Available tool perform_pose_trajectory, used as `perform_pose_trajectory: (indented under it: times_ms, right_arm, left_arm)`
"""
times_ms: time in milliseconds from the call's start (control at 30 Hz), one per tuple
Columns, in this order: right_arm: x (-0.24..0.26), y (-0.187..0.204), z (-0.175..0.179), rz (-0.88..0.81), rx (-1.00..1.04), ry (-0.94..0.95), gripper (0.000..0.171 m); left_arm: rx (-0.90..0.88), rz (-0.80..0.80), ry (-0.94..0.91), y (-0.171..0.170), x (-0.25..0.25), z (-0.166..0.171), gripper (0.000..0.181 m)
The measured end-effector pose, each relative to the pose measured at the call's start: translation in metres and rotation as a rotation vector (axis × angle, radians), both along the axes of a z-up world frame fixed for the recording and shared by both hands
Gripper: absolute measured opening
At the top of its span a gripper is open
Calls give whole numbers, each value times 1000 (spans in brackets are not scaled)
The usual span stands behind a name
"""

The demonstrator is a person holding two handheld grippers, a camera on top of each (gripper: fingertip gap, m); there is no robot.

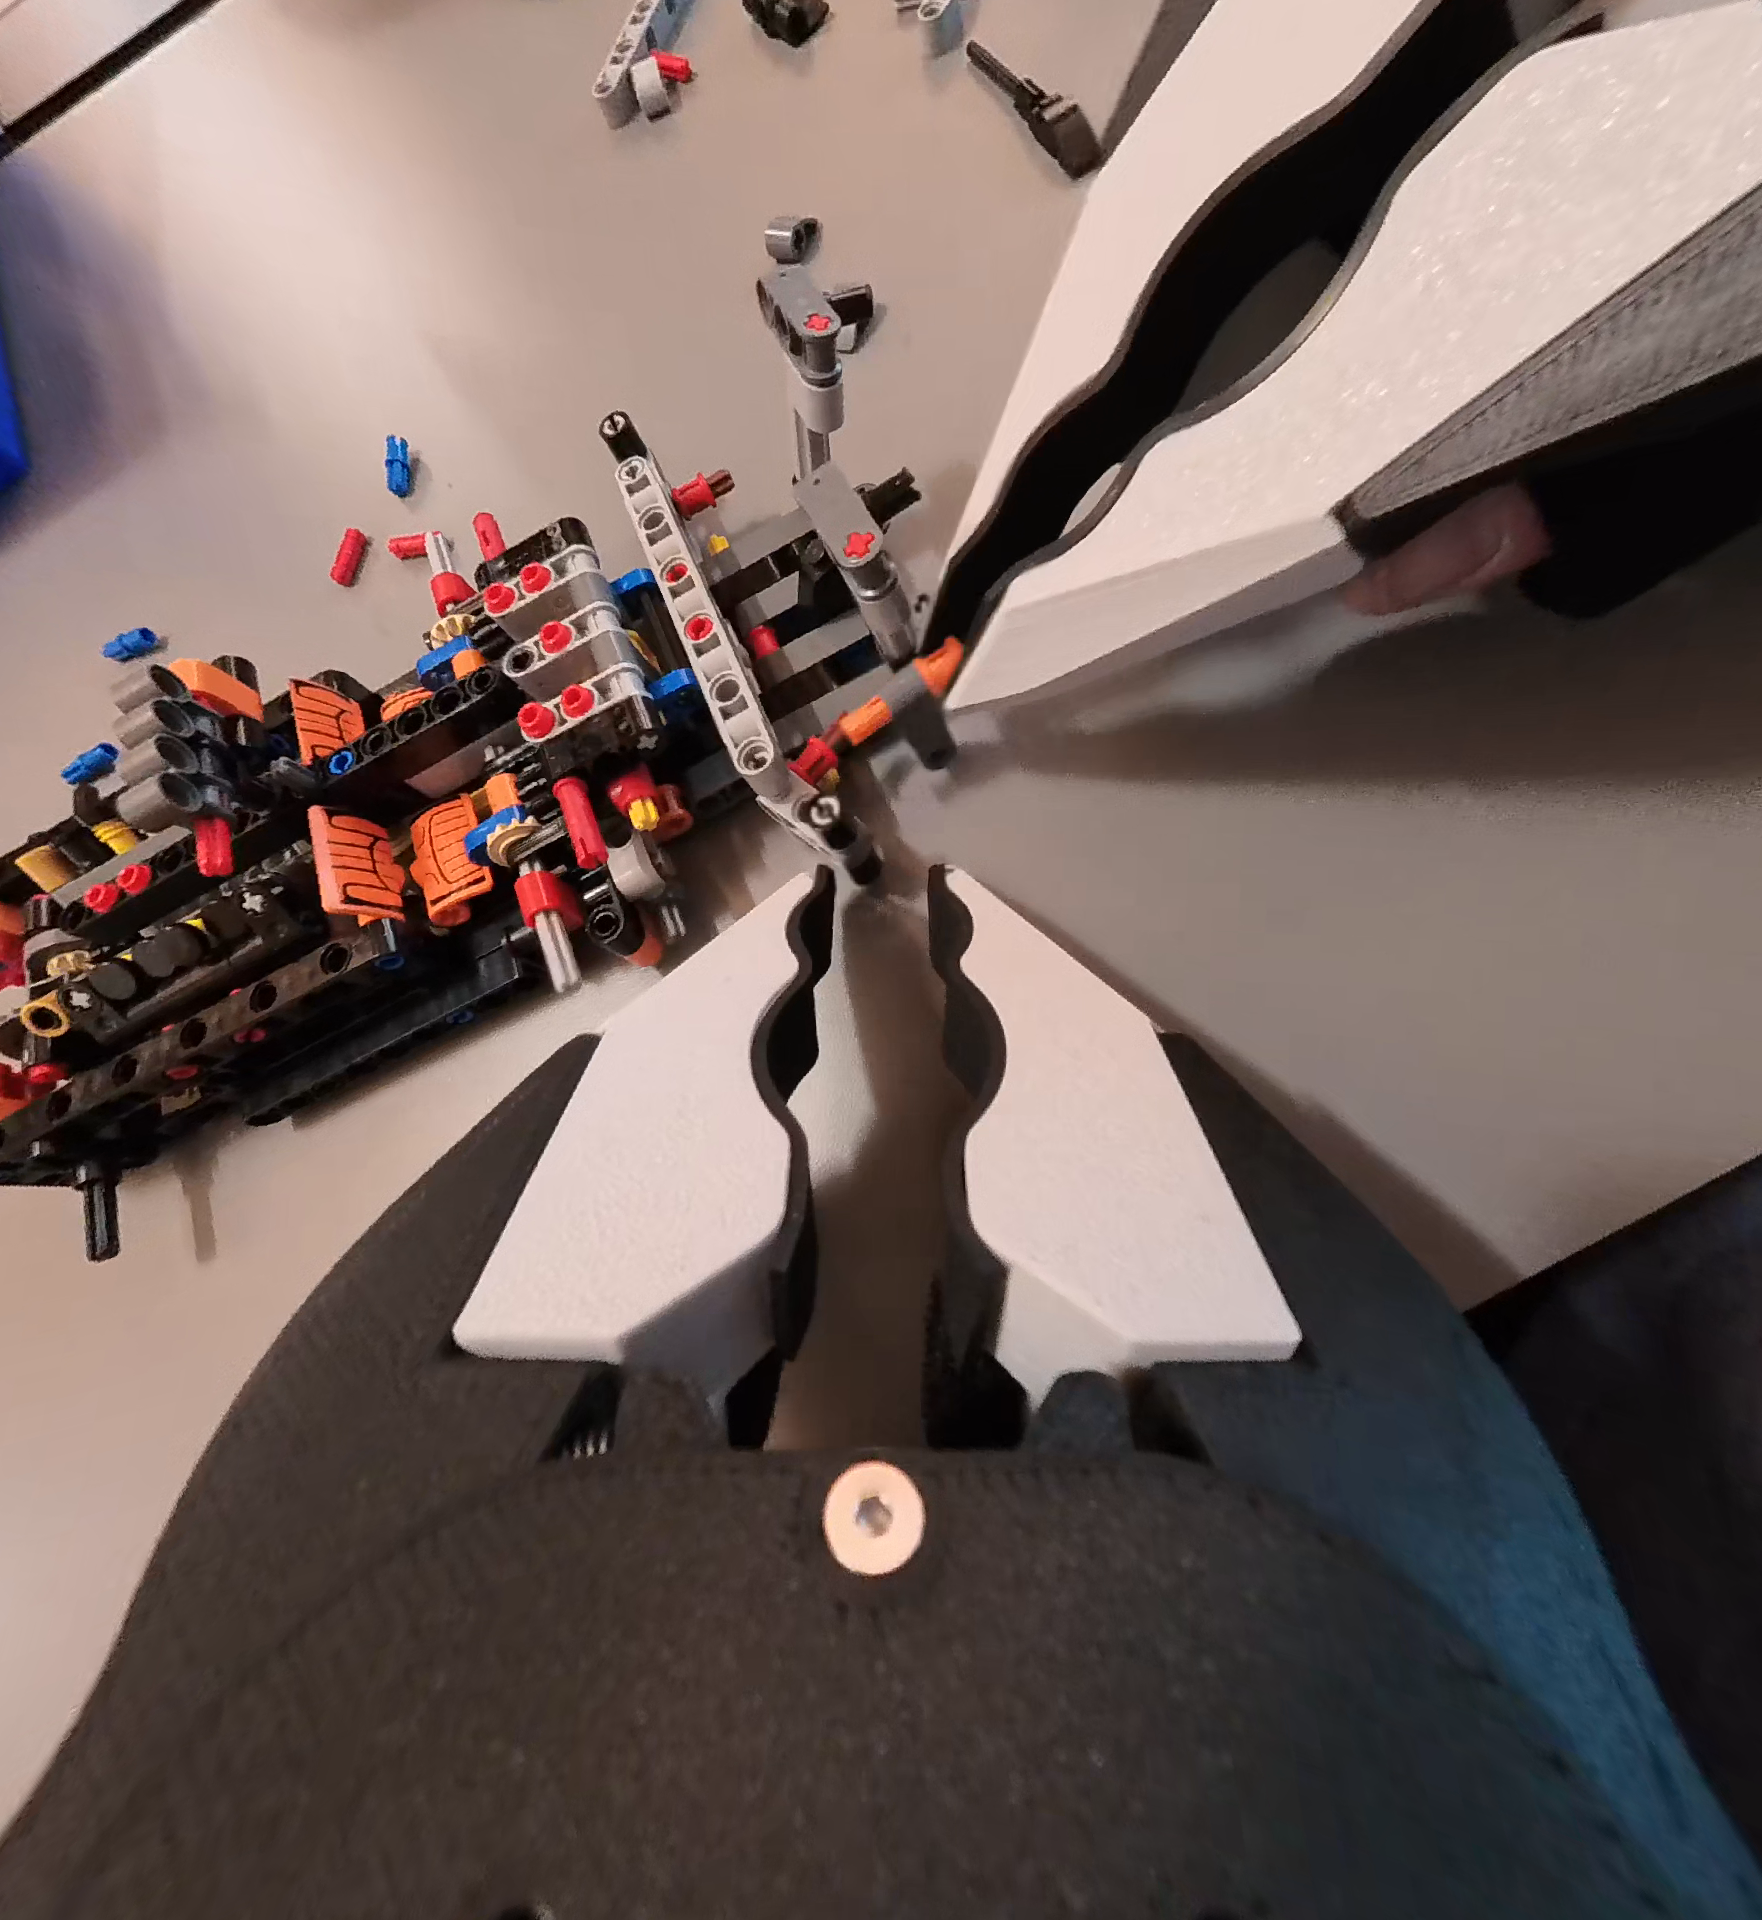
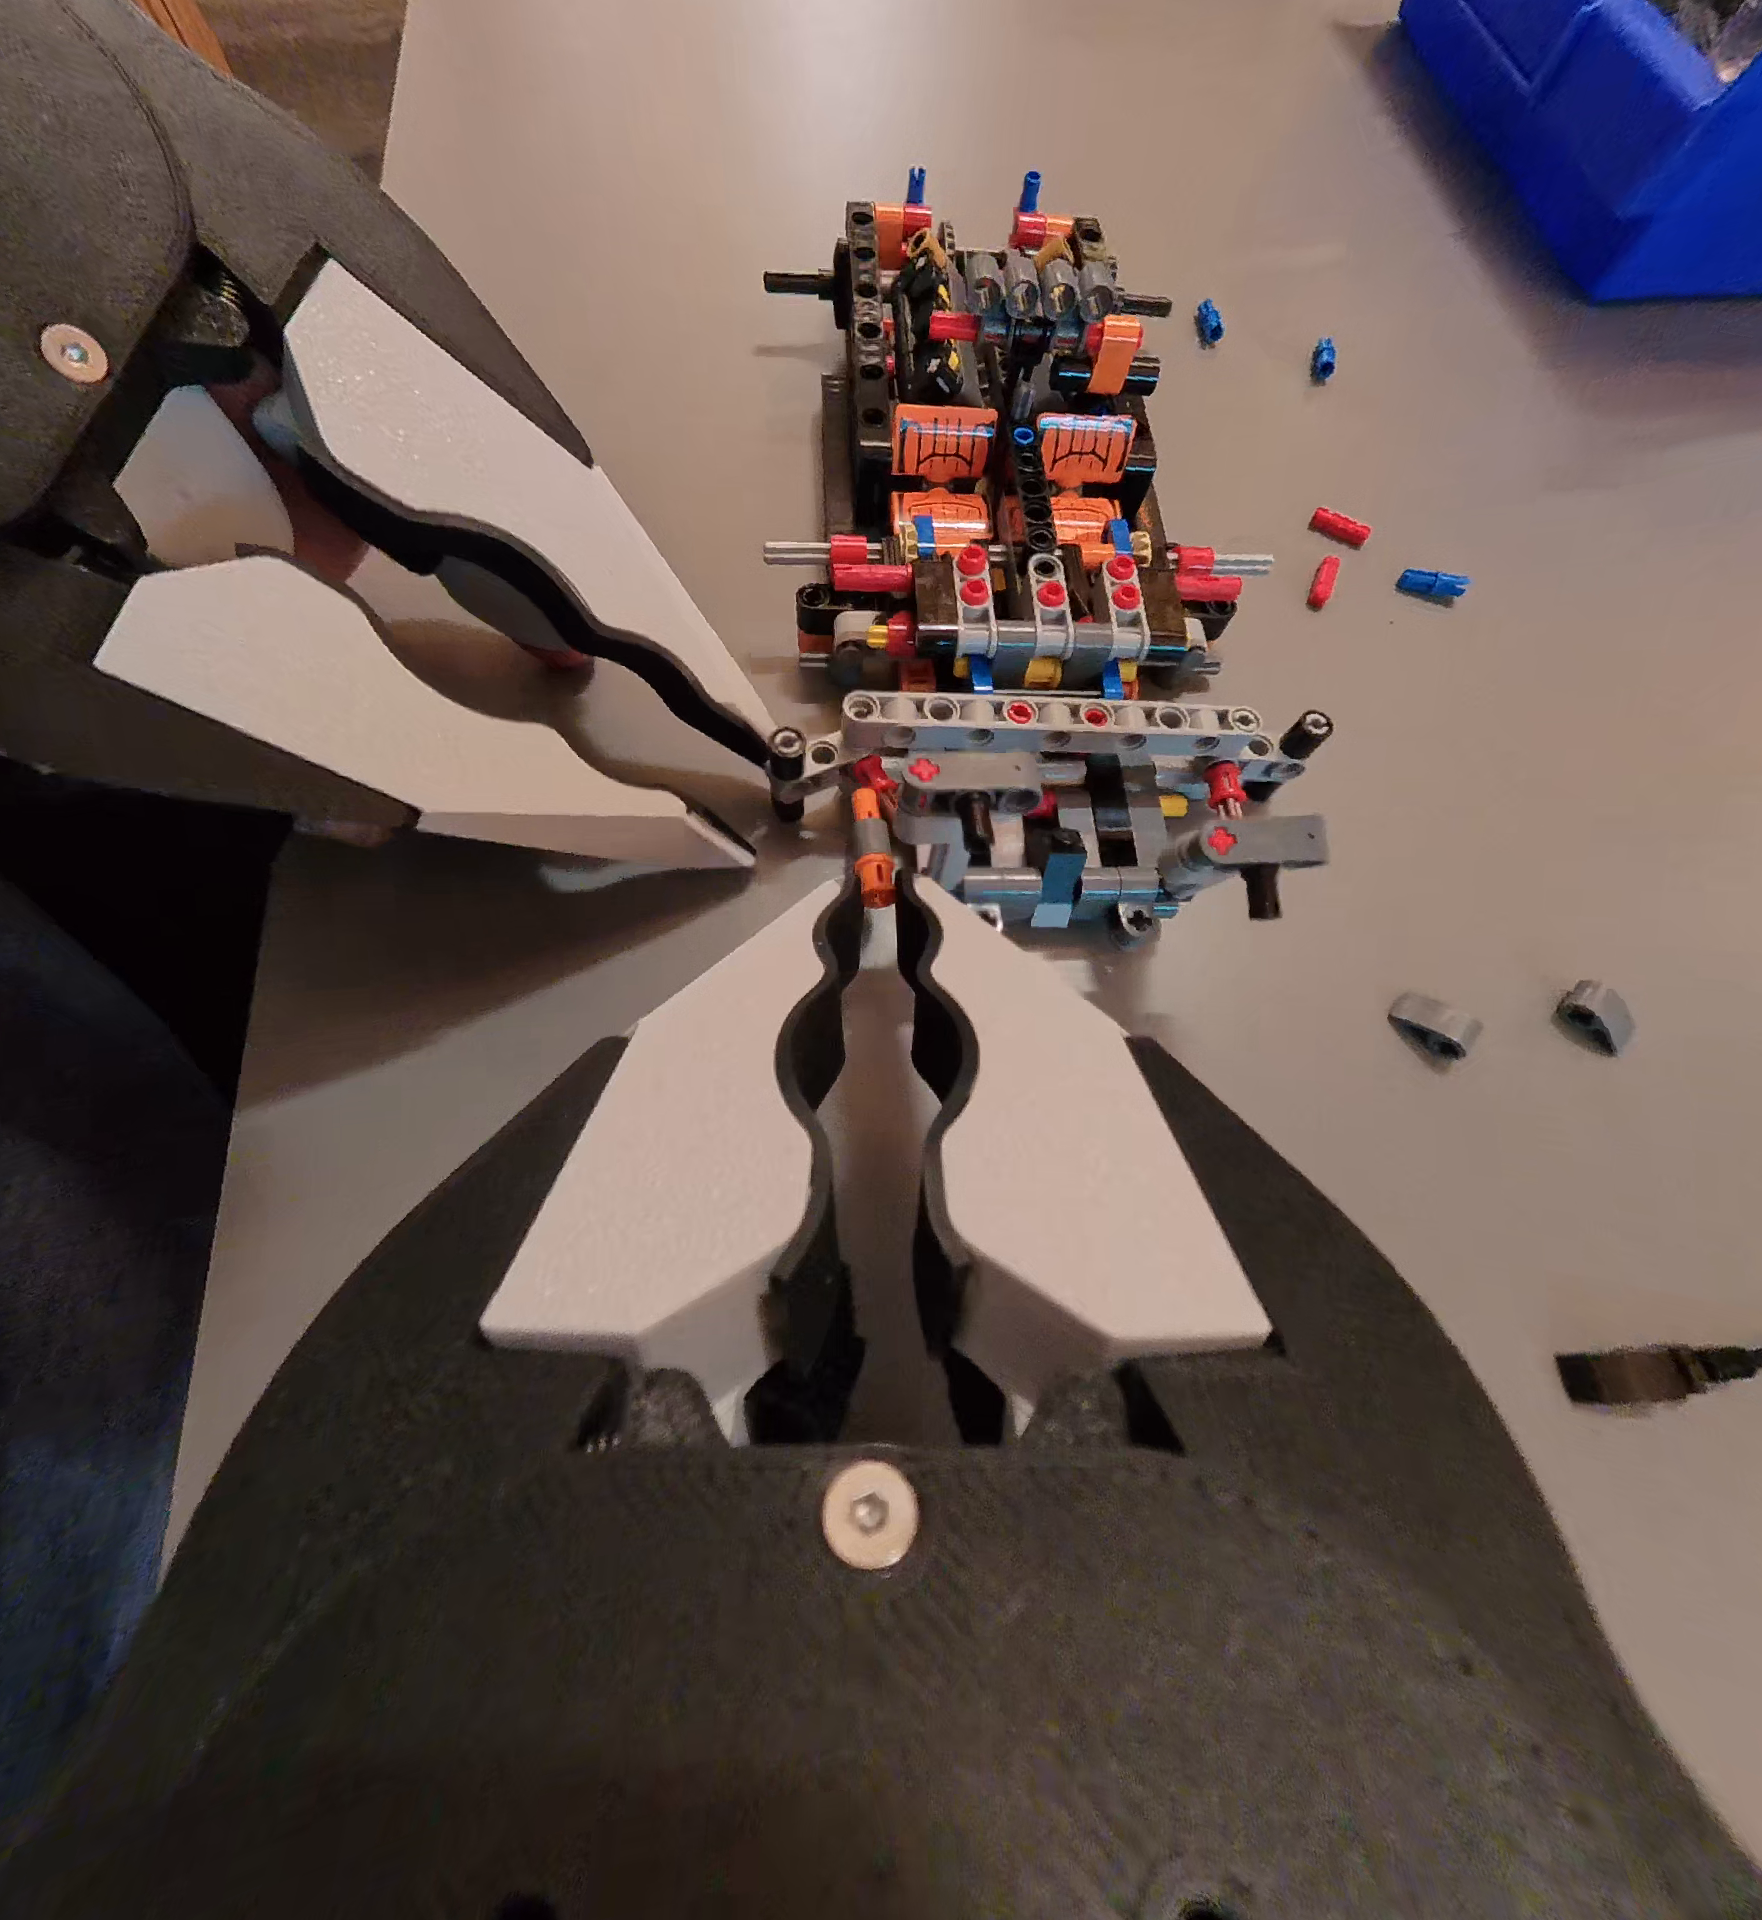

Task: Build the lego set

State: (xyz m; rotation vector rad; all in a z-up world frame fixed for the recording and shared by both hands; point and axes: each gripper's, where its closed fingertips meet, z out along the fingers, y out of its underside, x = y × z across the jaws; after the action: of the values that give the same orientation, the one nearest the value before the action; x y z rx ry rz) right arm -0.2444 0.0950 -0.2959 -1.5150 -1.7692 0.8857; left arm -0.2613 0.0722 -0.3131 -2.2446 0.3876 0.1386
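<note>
— What is that on the table (image 2: 1479, 1195)?
— A long lego chassis (image 2: 1002, 499), knobbly plastic: black holed beams, ribbed orange seats, red pins, and a pale grey holed beam (image 2: 1053, 722) across its near end.
— And the grippers?
— Matte black shells with smooth white wedge fingers, wavy black rubber inside. The right gripper (image 2: 877, 894) comes from six o'clock, fingers nearly together around an orange-tipped pin (image 2: 872, 847). The left gripper (image 1: 882, 883) comes in from nine o'clock, tips narrowly apart beside a black pin (image 2: 789, 774).
— Anything loose?
— Small blue and red pins (image 2: 1334, 551) at three o'clock.
</note>
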Motion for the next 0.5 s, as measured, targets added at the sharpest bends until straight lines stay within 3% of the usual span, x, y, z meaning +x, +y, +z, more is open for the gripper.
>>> perform_pose_trajectory:
  times_ms: [500]
  right_arm:
    - [12,4,0,16,35,5,4]
  left_arm:
    - [14,20,-15,5,-8,4,17]
